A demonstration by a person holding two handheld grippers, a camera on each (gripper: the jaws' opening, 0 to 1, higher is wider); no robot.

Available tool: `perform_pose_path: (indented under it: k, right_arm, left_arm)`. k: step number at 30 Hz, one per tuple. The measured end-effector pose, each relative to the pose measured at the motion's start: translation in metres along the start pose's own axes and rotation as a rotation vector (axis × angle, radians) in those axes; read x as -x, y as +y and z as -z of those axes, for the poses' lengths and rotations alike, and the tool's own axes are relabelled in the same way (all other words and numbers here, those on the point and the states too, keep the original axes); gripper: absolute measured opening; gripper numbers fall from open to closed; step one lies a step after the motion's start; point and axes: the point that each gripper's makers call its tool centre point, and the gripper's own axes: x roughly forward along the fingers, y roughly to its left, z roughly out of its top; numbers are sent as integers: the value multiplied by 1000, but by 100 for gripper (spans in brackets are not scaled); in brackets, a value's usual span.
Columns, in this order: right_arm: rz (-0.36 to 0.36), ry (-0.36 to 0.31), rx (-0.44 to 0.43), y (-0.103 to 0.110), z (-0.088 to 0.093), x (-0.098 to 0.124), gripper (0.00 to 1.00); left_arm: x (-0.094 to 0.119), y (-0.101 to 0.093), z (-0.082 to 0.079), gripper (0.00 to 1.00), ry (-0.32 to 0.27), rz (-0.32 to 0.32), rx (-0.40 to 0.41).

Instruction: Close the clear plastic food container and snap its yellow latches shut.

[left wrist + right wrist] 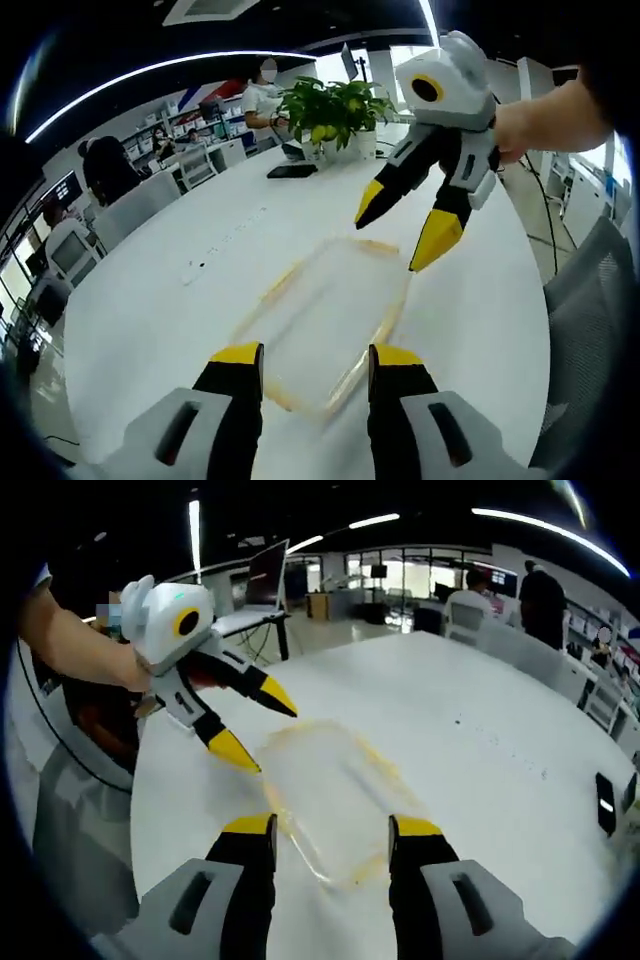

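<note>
The clear container (325, 325) is seen lying flat on the white bench (180, 260), just beyond the left claw (315, 358) and the right claw (331, 828); both are held wide, gripping nothing.

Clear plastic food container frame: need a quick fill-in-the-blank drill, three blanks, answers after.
1. The clear plastic food container with yellow edging lies on a round ____ table.
2. Both the left claw and the right claw have jaws standing ____.
3. The jaw tips of both claws are coloured ____.
4. Beyond the container in the left gripper view stands a green potted ____.

Answers: white; open; yellow; plant
</note>
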Motion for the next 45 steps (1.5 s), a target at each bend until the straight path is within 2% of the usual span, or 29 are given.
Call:
perform_pose_path:
  k: [3, 5, 7, 13, 18, 22, 37, 45]
  right_arm:
    - [26, -29, -21, -2, 5, 3, 42]
    - [69, -39, -36, -7, 11, 5, 47]
    - [77, -54, -65, -7, 16, 6, 53]
    - [74, 10, -88, -4, 47, -2, 50]
    - [82, 33, -100, -7, 56, -10, 48]
    - [86, 71, -71, -10, 66, -20, 48]
    - [101, 70, -88, -14, 66, -28, 46]
    - [111, 64, -82, -18, 62, -30, 41]
  left_arm:
    - [0, 1, 5, 36, -5, -17, 3]
    - [1, 1, 10, 36, -8, -29, 4]
    - [2, 3, 13, 36, -11, -52, -1]
    - [-1, 2, 36, 42, 14, -83, 85]
    - [-8, -1, 44, 47, 23, -82, 132]
    - [-17, -3, 53, 51, 59, -65, 135]
    - [-28, -5, 51, 47, 53, -49, 152]
    - [-29, -8, 49, 44, 52, -45, 149]
